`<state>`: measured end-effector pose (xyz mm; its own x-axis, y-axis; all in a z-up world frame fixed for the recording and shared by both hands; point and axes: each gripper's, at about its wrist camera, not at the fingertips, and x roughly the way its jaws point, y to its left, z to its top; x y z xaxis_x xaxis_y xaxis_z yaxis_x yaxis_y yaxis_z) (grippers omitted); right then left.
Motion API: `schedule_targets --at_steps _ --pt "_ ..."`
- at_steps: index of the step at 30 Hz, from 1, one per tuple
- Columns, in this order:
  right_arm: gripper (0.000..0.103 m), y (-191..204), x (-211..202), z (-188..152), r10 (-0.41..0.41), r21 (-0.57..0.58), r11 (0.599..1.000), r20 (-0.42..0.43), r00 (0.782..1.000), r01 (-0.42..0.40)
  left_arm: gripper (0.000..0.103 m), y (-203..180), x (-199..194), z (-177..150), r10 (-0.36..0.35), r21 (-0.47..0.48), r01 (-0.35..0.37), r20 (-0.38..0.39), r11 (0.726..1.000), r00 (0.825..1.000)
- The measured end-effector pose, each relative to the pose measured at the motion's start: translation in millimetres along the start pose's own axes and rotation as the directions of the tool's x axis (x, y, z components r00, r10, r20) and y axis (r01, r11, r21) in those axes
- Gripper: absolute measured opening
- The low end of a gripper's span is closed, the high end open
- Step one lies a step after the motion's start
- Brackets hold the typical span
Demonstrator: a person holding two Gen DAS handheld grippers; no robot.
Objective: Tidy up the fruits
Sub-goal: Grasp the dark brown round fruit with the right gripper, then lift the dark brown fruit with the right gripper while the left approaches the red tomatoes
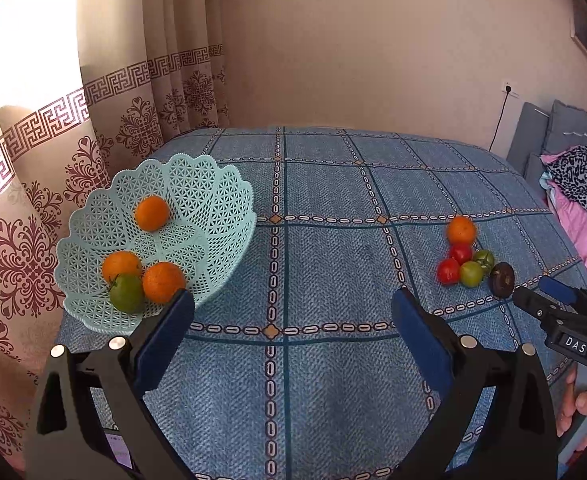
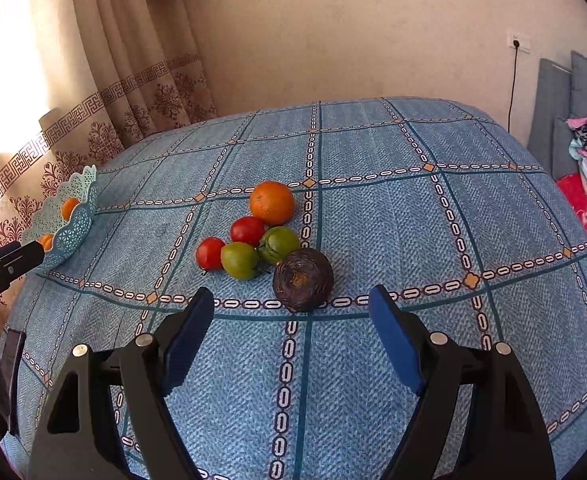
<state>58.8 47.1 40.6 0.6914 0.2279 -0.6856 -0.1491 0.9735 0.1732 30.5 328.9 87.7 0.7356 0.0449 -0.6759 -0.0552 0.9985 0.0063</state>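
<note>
A: What are the fingers doing?

B: The left gripper (image 1: 293,312) has its blue fingers (image 1: 165,340) spread wide, with nothing between them. The right gripper (image 2: 291,308) is spread wide too, and it holds nothing.

A: What is closest to them?

B: A dark purple round fruit (image 2: 302,279) sits just in front of the right gripper, about in the middle of the gap. The tip of one left finger is just in front of the basket's near edge.

A: And the other fruit?

B: Right behind the purple one is a little bunch. Two green tomatoes (image 2: 239,260) sit side by side, two red tomatoes (image 2: 247,230) are next to them, and one orange (image 2: 272,203) is at the back. They all touch or nearly touch.

A: Where is the basket?

B: The light green basket (image 1: 213,184) with holes sits on the left side of the blue checked tabletop (image 1: 333,380), well apart from the bunch. Inside it are three oranges (image 1: 152,213) and one green tomato (image 1: 126,293).

A: Anything else?

B: A patterned curtain (image 1: 33,240) hangs behind the basket. A person's hand (image 1: 581,404) shows at the right edge.
</note>
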Motion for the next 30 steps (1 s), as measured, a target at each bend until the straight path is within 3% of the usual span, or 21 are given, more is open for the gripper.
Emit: schedule_targets --at_steps 5,7,15,23,30 --pt "0.078 -0.7 9.3 -0.7 -0.011 -0.026 1.0 -0.02 1.0 0.01 0.1 -12.2 7.7 -0.4 0.0 0.02 0.0 -0.015 1.0 1.0" --pt "0.07 -0.6 13.2 0.6 -0.006 -0.029 1.0 -0.029 1.0 0.005 0.1 -15.3 11.2 -0.4 0.0 0.025 0.0 -0.022 1.0 1.0" --pt "0.057 6.2 30.6 7.8 0.002 -0.053 0.999 -0.063 0.998 -0.005 0.1 -30.2 20.2 -1.5 0.001 0.054 0.001 -0.042 0.999 0.999" --pt "0.04 6.8 41.7 11.3 -0.042 -0.072 0.997 -0.068 0.997 0.037 0.1 -44.6 33.2 -1.2 0.002 0.082 0.003 -0.06 0.997 0.998" --pt "0.04 -0.5 39.1 10.4 -0.026 -0.038 0.999 -0.055 0.998 0.024 0.1 -68.0 48.9 -1.0 -0.021 0.135 0.029 -0.059 0.99 0.998"
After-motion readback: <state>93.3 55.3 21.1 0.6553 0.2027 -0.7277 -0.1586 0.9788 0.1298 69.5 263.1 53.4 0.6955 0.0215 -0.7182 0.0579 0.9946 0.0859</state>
